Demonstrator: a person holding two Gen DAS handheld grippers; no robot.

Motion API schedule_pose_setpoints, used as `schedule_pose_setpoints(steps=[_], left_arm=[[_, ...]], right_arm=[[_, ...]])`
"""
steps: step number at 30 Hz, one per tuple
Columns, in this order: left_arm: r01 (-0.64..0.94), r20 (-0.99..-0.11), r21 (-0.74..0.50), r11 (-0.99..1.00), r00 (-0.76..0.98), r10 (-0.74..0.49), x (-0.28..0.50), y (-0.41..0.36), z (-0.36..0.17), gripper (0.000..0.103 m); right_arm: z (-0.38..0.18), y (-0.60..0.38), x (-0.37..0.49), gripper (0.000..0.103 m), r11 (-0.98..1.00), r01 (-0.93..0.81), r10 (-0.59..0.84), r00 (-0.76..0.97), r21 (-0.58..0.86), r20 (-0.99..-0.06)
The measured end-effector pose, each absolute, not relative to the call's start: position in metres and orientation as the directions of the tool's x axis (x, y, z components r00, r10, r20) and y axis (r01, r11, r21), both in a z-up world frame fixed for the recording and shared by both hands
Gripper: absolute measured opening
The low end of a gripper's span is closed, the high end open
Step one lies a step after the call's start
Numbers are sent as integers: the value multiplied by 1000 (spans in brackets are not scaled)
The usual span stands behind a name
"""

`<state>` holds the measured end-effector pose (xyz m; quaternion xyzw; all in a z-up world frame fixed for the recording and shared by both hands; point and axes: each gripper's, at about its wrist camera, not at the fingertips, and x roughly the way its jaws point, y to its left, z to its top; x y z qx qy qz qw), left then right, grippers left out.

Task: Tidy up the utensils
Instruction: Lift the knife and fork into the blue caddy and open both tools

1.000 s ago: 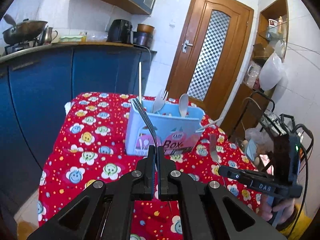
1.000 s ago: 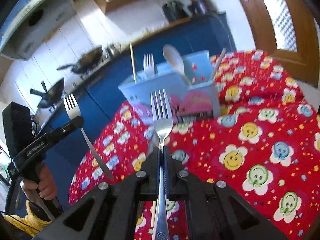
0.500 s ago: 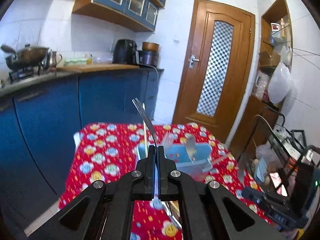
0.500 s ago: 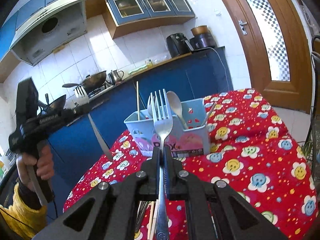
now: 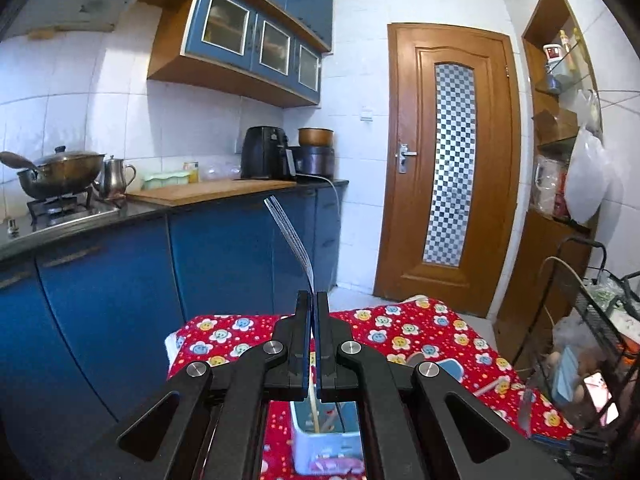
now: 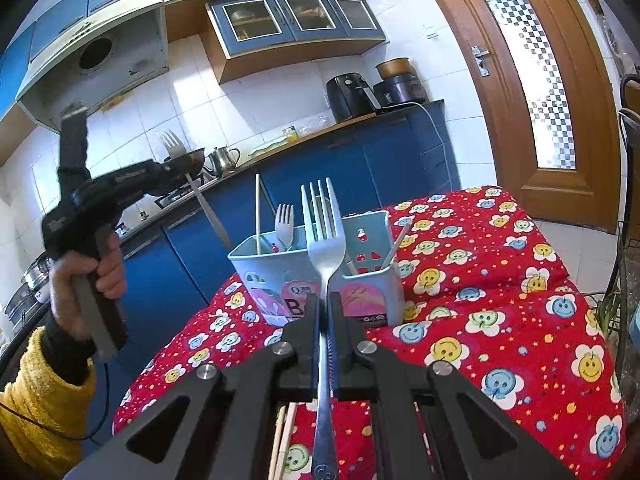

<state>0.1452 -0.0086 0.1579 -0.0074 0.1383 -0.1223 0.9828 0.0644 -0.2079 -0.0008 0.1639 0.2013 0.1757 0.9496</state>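
My left gripper (image 5: 313, 300) is shut on a steel fork (image 5: 289, 236), seen edge-on with its tines up and to the left. It hangs high above the light-blue utensil holder (image 5: 326, 450), which shows below the fingers. In the right wrist view that same left gripper (image 6: 166, 168) sits raised at the left, its fork (image 6: 192, 186) slanting down toward the holder. My right gripper (image 6: 326, 300) is shut on a second fork (image 6: 324, 236), tines up, just in front of the holder (image 6: 360, 284). A fork, chopsticks and a stick stand in the holder's compartments.
The table (image 6: 500, 320) wears a red cloth with smiley flowers. Blue cabinets (image 5: 120, 300) and a counter with pots run along the left. A wooden door (image 5: 448, 168) stands behind, and a wire rack (image 5: 592, 340) crowds the table's right side. Chopsticks (image 6: 282, 440) lie under my right gripper.
The left gripper rose with its fork and tilted upward, so the holder dropped to the bottom of its view. The right gripper lifted slightly and levelled, the fork still held.
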Motion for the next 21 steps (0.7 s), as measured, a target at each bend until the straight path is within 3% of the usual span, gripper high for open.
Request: schedule_pose_setpoints(steps=[15,21], left_arm=[[246,-336,-27,969,911,-240,181,-31,105,1],[259,-351,-29,966,902,-252,187,-33,92,1]], right_arm=[[26,-198,119,5,918,-271,355,887,289,-295],[43,-193,146,5,936,-255,310,924,241,-225]])
